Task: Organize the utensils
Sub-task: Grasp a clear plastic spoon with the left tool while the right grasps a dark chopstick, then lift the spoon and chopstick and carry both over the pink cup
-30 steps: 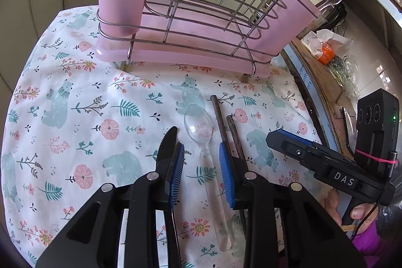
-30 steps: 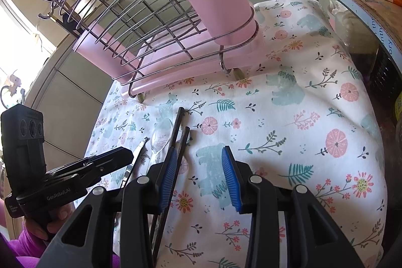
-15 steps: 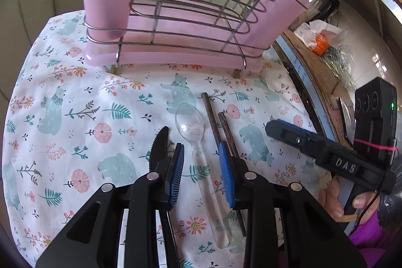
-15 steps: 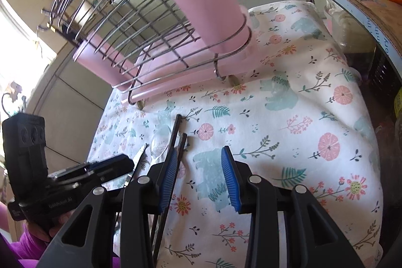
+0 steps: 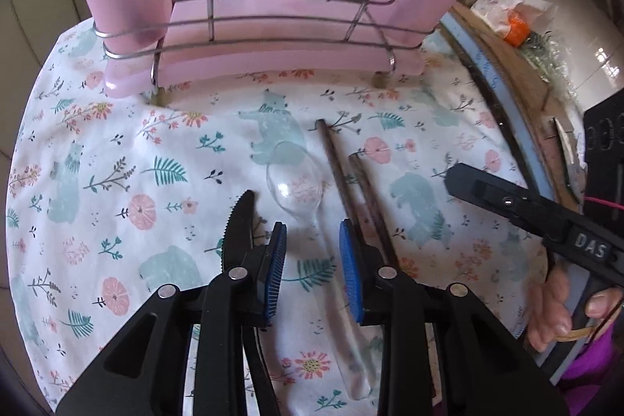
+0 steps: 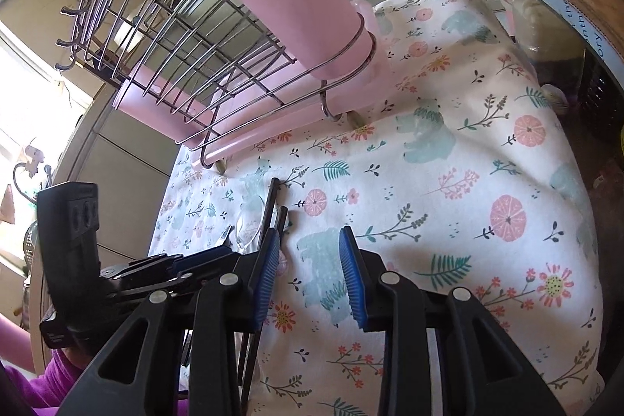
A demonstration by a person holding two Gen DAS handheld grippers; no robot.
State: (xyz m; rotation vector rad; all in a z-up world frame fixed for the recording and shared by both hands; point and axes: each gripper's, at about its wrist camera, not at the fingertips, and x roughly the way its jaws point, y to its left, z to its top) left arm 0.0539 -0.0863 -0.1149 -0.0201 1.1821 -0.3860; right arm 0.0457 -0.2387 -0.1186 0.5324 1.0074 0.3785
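clear plastic spoon, flat on the cloth between knife and chopsticks: likely light, stiff, slippery; take by the thin handle, which left gripper straddles untouched, jaws closing; right gripper closing on nothing.

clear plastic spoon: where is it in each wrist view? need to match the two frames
Left wrist: the clear spoon lies at centre on the floral cloth, bowl toward the rack, handle running down between the left gripper pads.
Right wrist: only its bowl shows, left of centre, just left of the chopsticks.
Shared landmark: the two dark chopsticks, lying right beside the spoon in both views.
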